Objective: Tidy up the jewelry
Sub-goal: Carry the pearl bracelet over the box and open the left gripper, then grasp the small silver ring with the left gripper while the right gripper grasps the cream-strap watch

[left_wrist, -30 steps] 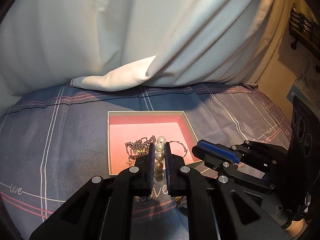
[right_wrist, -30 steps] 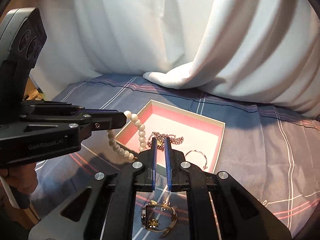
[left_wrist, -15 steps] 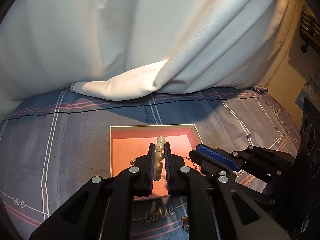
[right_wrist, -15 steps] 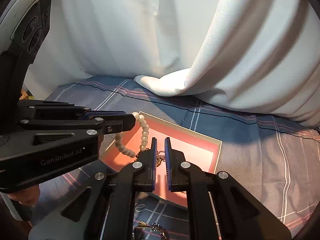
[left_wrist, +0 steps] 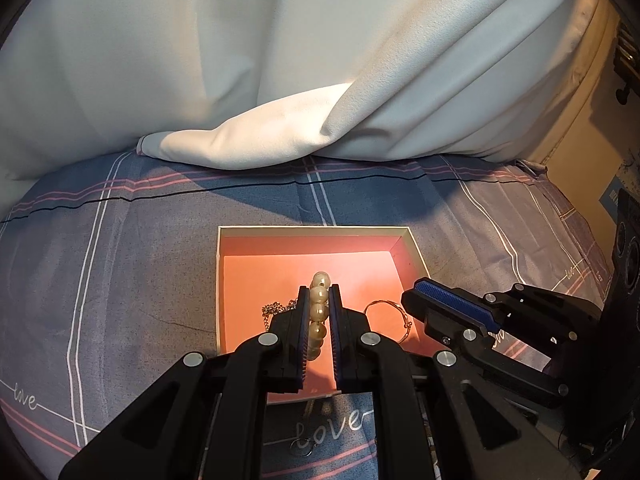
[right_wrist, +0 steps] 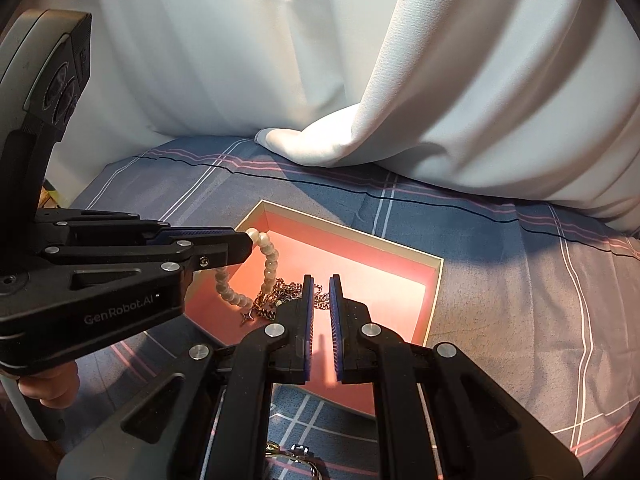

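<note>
A: Pearl bracelet (left_wrist: 318, 316) location?
B: Pinched in the left claw (left_wrist: 319, 308), dangling over the pink box (left_wrist: 316, 233) on the bed (left_wrist: 120, 280).
A: Right claw (right_wrist: 321, 300)?
B: Nearly closed, holding nothing, above the box.
A: Farther in?
B: A chain (right_wrist: 288, 294) at twelve o'clock, a thin bangle (left_wrist: 386, 310) at two; a white curtain (left_wrist: 280, 80) behind.

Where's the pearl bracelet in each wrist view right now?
Left wrist: pearl bracelet at lower centre, pinched between the left tongs.
Right wrist: left of centre, its loop hanging from those tongs over the box.
Shared landmark: the pink-lined box.
</note>
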`<state>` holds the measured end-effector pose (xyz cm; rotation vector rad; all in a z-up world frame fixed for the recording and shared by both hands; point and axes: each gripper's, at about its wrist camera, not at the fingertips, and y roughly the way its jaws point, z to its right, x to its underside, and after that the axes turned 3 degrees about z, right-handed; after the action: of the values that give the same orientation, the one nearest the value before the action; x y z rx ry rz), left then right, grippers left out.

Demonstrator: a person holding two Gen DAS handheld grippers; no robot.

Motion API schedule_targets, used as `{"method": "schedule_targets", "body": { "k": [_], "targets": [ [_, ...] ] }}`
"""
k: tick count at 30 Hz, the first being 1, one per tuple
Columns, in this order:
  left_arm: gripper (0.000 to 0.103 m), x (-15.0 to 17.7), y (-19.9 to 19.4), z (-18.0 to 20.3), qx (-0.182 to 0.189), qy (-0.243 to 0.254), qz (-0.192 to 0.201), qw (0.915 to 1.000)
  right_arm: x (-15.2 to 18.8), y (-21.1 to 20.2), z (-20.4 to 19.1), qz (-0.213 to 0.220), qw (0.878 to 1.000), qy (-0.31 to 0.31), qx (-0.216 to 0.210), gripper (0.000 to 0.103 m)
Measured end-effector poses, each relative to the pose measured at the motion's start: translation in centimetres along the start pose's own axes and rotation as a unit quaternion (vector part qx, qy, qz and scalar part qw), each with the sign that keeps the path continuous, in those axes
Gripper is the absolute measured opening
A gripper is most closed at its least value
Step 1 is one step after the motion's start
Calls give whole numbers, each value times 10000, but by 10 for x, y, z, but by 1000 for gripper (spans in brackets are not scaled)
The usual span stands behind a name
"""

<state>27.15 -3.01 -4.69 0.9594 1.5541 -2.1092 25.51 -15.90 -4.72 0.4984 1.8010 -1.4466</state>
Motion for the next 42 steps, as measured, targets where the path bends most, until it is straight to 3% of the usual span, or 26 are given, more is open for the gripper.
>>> {"method": "schedule_targets", "body": {
  "k": [13, 30, 33, 34, 35, 36, 37, 38, 42],
  "targets": [
    [9, 6, 14, -3, -43, -50, -177, 9998, 12, 17, 9, -176, 9998, 100, -12, 9],
    [9, 6, 24, 24, 259, 158, -310, 9991, 23, 18, 17, -273, 9994, 214, 33, 9],
    [11, 9, 34, 19, -61, 182, -446, 9988, 24, 18, 16, -334, 9992, 206, 69, 9],
    [24, 10, 36, 15, -276, 171, -457, 9984, 24, 19, 16, -383, 9990, 200, 105, 9],
    [38, 11, 35, 11, -431, 146, -433, 9980, 24, 20, 16, -468, 9986, 199, 140, 13],
    [69, 11, 30, 5, -543, 74, -327, 9980, 25, 20, 15, -516, 9981, 190, 260, 43],
    [85, 11, 21, -1, -644, -16, -171, 9978, 26, 15, 14, -424, 9981, 153, 424, 68],
    [87, 12, 10, -7, -726, -89, -3, 9973, 28, 7, 12, -232, 9982, 101, 541, 99],
    [89, 33, -24, -25, -711, -258, 138, 9970, 45, -23, 13, 8, 9989, 185, 435, 98]
  ]
}}
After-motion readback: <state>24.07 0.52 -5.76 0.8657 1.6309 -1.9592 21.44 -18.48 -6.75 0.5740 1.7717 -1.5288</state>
